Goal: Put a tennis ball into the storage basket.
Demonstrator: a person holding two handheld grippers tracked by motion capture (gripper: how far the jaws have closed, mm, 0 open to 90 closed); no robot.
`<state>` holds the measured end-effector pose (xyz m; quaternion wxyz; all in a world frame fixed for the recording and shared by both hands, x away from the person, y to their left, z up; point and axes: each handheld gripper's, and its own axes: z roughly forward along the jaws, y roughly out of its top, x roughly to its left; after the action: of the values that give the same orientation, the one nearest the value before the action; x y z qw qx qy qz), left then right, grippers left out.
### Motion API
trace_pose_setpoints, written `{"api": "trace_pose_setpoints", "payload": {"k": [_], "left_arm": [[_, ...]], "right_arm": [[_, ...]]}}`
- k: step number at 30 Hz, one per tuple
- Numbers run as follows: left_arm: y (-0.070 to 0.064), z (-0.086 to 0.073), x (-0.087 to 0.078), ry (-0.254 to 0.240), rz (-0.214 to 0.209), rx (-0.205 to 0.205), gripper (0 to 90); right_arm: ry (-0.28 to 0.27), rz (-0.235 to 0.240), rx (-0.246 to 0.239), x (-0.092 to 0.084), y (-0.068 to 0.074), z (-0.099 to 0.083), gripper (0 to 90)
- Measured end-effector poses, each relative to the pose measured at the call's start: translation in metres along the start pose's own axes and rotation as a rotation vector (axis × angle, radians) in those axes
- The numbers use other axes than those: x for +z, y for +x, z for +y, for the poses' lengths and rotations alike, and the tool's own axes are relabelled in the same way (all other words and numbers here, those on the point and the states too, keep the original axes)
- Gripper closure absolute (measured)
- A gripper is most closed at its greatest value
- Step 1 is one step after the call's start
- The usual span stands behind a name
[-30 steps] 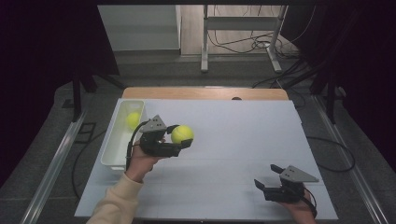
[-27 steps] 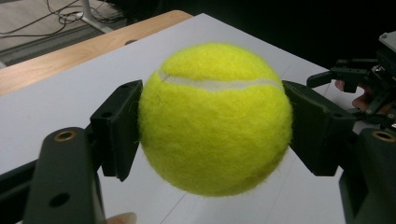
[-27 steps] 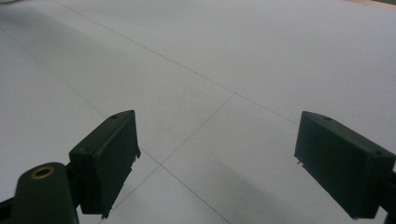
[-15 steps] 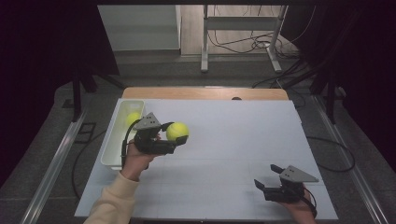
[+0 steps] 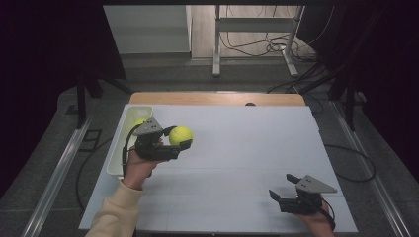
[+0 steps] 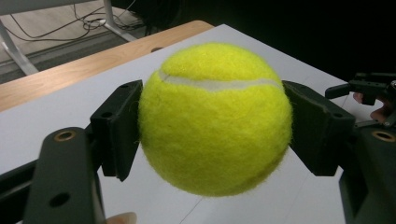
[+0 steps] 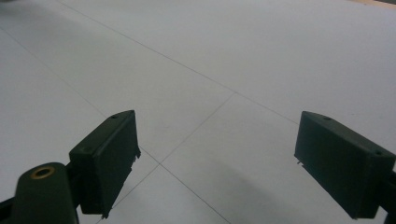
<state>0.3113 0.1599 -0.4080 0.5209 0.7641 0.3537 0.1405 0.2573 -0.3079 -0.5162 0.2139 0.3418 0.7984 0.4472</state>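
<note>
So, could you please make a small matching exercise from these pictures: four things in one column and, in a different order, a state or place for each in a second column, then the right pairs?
Things
1. left gripper
2. right gripper
3. tennis ball
4. white bin

States or places
A. stands at the left edge of the white table top
B. jaws open, nothing between them
C. yellow, pressed between two black pads
D. jaws shut on something round

Right pairs: 1-D, 2-B, 3-C, 4-A
</note>
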Motion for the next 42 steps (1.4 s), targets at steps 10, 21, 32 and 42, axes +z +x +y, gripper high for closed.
{"api": "trace_pose_setpoints", "payload": {"k": [10,21,32,42], "left_arm": [[0.007,-0.001,-0.006,-0.004,0.030,-0.010,26.6],[0.017,-0.003,-0.014,-0.014,0.064,-0.030,26.6],[0.029,-0.007,-0.023,-0.016,0.110,-0.051,26.6],[0.044,-0.012,-0.031,-0.021,0.159,-0.085,26.6]], "right_arm": [[0.000,-0.001,0.001,0.000,0.000,0.000,14.0],[0.000,-0.001,0.001,0.000,0.000,0.000,14.0],[0.001,-0.002,0.005,0.000,0.000,0.000,14.0],[0.002,-0.003,0.002,0.000,0.000,0.000,14.0]]}}
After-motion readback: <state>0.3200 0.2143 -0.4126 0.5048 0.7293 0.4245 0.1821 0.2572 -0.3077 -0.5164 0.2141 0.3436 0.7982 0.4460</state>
